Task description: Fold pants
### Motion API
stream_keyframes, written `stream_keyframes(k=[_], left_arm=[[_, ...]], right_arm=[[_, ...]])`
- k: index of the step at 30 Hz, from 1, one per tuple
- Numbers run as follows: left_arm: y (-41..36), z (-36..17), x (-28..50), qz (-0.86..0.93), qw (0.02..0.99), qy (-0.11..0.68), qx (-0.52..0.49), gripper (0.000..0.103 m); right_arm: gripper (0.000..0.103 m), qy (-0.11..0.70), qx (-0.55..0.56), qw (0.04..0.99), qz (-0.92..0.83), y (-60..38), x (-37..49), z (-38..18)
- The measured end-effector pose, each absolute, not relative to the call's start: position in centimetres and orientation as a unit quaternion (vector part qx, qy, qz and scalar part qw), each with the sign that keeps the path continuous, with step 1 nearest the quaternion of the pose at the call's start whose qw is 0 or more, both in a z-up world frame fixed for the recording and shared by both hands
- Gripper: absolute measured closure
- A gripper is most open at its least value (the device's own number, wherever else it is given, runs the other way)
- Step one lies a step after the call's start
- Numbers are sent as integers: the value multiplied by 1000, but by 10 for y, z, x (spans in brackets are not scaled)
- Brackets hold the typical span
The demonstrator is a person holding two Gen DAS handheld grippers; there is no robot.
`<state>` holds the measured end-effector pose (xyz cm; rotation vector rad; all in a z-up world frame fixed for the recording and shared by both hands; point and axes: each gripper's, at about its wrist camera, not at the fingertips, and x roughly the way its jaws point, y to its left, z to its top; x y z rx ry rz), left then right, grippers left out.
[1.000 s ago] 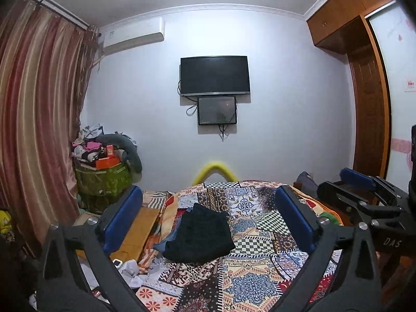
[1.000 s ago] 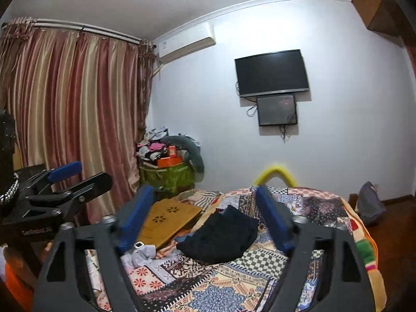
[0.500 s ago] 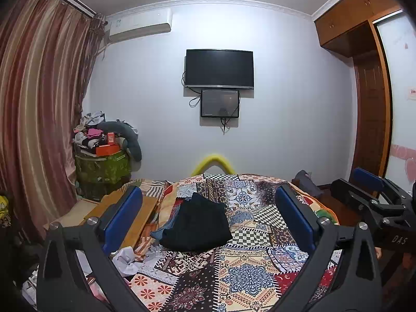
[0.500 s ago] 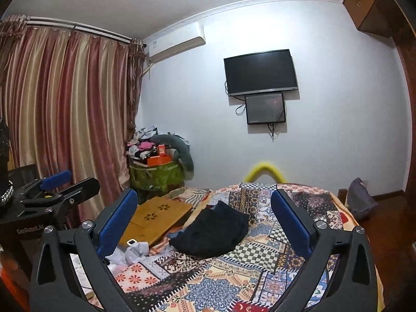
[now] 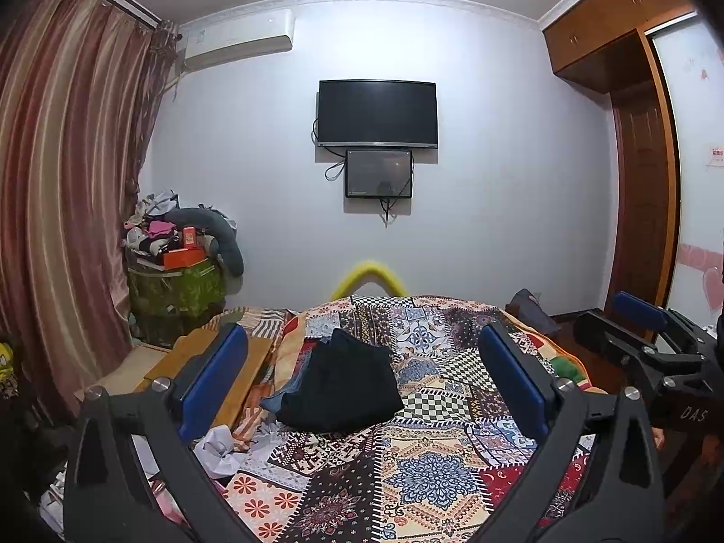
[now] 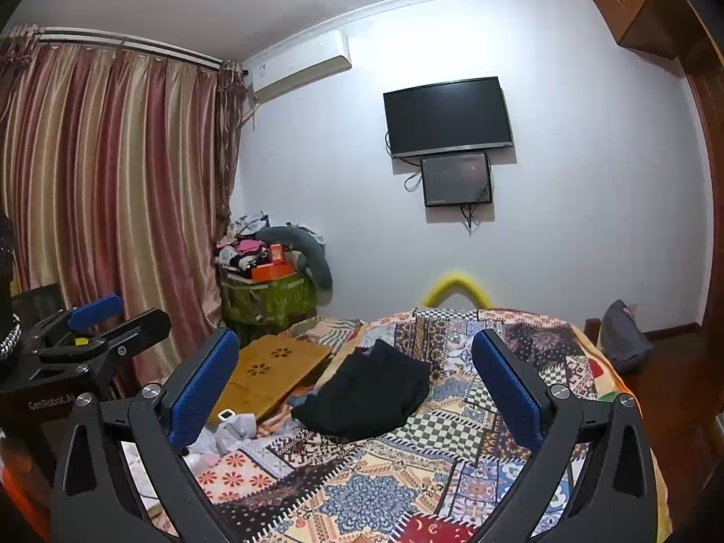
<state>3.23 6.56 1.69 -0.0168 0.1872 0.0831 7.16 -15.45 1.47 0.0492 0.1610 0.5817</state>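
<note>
Bedroom, seen along both grippers. A bed (image 5: 452, 475) under a patchwork quilt (image 5: 434, 466) fills the foreground of both views. At the left hangs a striped curtain (image 5: 63, 208); on the far wall a dark television (image 5: 378, 113) is mounted above a smaller screen (image 5: 379, 173). A wooden lap desk (image 6: 276, 373) lies on the bed's left edge. The black pants (image 5: 339, 389) lie bunched, apparently partly folded, on the quilt near its centre, over a bluish garment that the poor view leaves unclear. The left gripper (image 5: 362, 384) and right gripper (image 6: 357, 382) hang above the near end of the bed, well apart from the pants, each with jaws spread wide and nothing between the blue pads (image 6: 201, 391).
</note>
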Motion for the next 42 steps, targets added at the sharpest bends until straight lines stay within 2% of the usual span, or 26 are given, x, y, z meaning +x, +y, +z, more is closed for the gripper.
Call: stream_keyframes(k=[42], left_arm=[[80,8,37,17,994,106,-17,0]], right_arm=[[1,94,27,954,283,-158,70,15]])
